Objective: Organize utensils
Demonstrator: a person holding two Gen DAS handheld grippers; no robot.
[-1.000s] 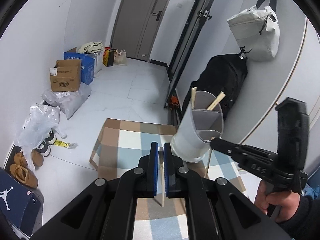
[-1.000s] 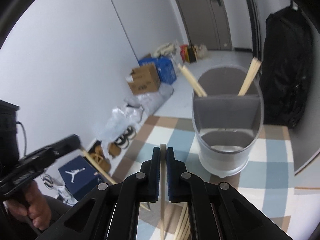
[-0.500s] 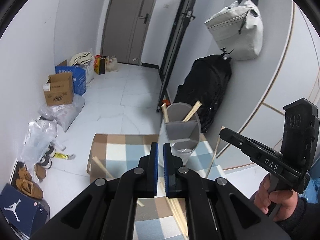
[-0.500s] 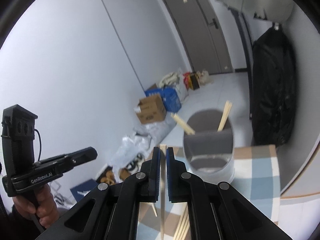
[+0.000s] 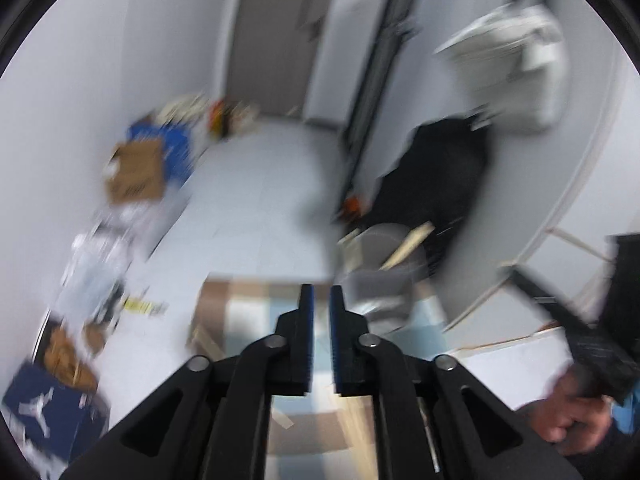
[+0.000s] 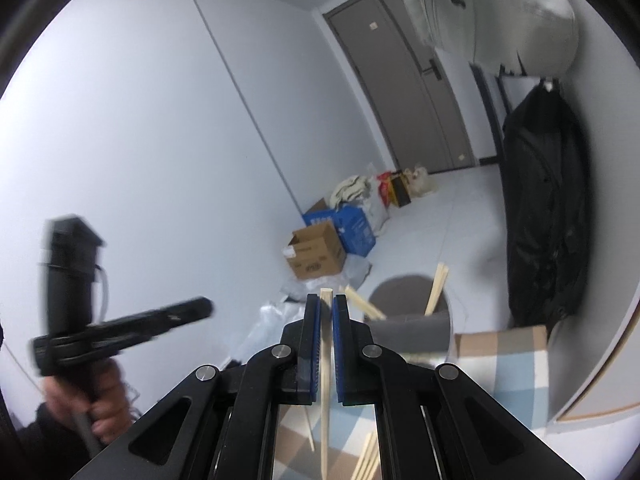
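Note:
A grey divided utensil holder [image 6: 408, 320] stands on the checkered mat [image 6: 516, 356] with two wooden chopsticks [image 6: 436, 288] sticking out. It shows blurred in the left wrist view [image 5: 384, 272]. My right gripper [image 6: 326, 304] is shut on a wooden chopstick [image 6: 325, 380], held upright, left of and above the holder. My left gripper [image 5: 320, 296] has its blue pads close together with nothing between them, above the mat [image 5: 248, 316]. Loose chopsticks [image 6: 368, 456] lie on the mat below.
Cardboard box [image 6: 316, 256] and blue box [image 6: 356, 228] stand by the left wall. A black bag [image 6: 544, 208] hangs at right. Shoes and a dark shoebox [image 5: 48, 408] lie on the floor at left. A grey door [image 6: 408, 88] is behind.
Both grippers rose and pulled back from the holder. The left gripper no longer holds a chopstick and its view is motion blurred. The right still holds its chopstick.

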